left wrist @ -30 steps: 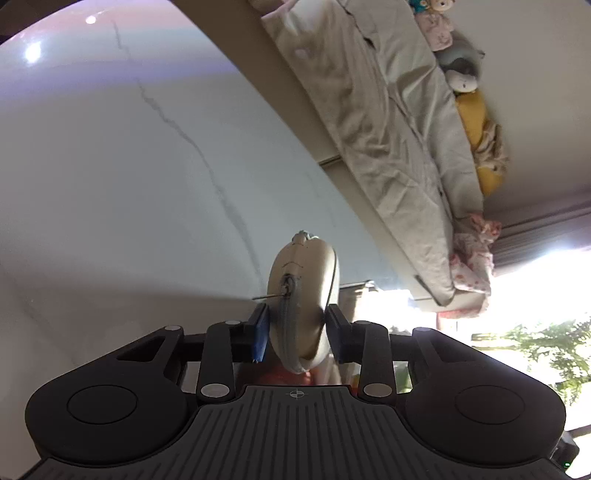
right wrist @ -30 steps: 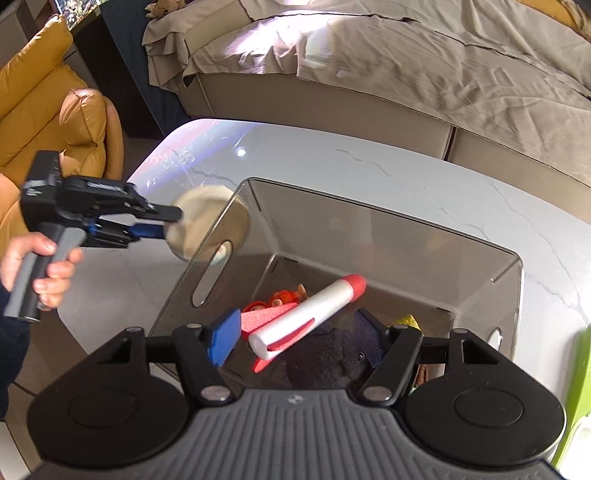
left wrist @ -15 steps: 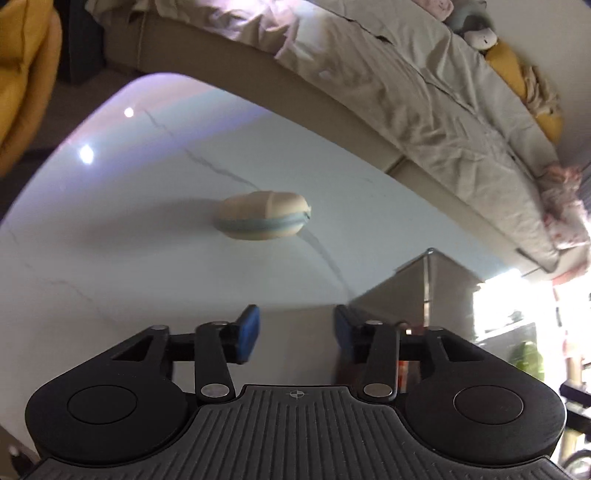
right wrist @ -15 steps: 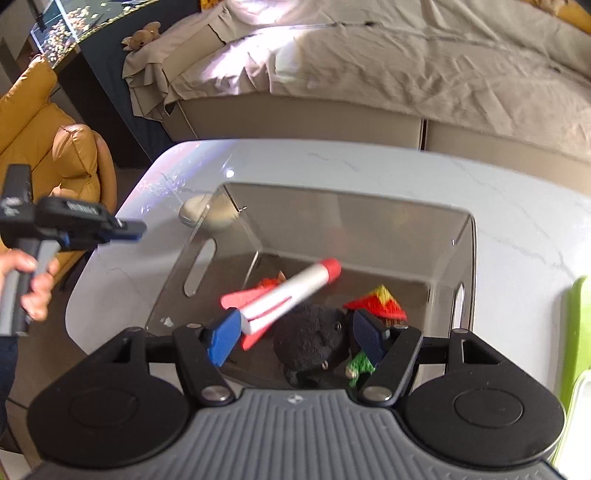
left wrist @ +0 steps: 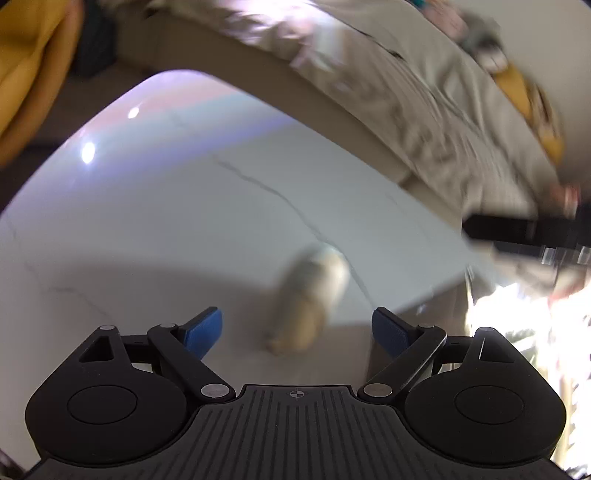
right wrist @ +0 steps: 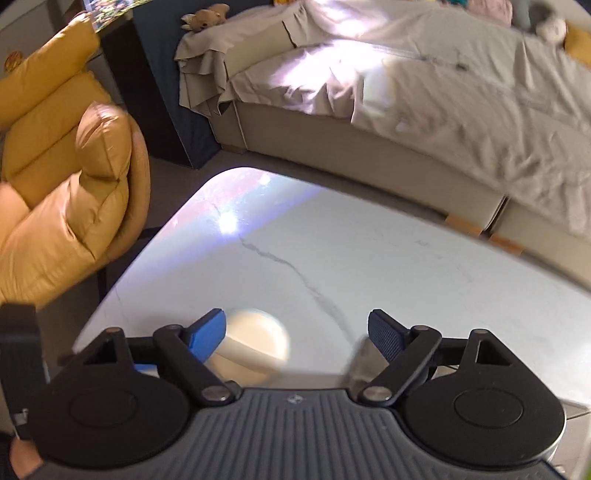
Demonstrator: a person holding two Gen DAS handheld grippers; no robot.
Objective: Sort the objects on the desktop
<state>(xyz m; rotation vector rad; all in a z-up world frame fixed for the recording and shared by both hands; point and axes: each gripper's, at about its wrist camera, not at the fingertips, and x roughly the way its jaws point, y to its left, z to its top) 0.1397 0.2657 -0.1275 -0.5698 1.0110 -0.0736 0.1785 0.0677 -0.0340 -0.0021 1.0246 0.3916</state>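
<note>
2 opening tools (left wrist: 297, 330) (right wrist: 295, 332) flank 1 free beige pouch (left wrist: 310, 295) (right wrist: 255, 341).

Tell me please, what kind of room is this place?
Most likely a home living room or bedroom. A white marble-look table stands beside a wide beige couch or bed draped in crumpled cloth, with a mustard-yellow leather armchair at its side. Plush toys lie on the cloth.

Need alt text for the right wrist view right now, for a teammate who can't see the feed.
The right claw hangs over the white marble table, its jaws opening and gripping nothing, with a cream round pouch lying on the table just beyond its left blue pad. A yellow leather armchair stands at left and a bed with beige covers lies behind.
</note>
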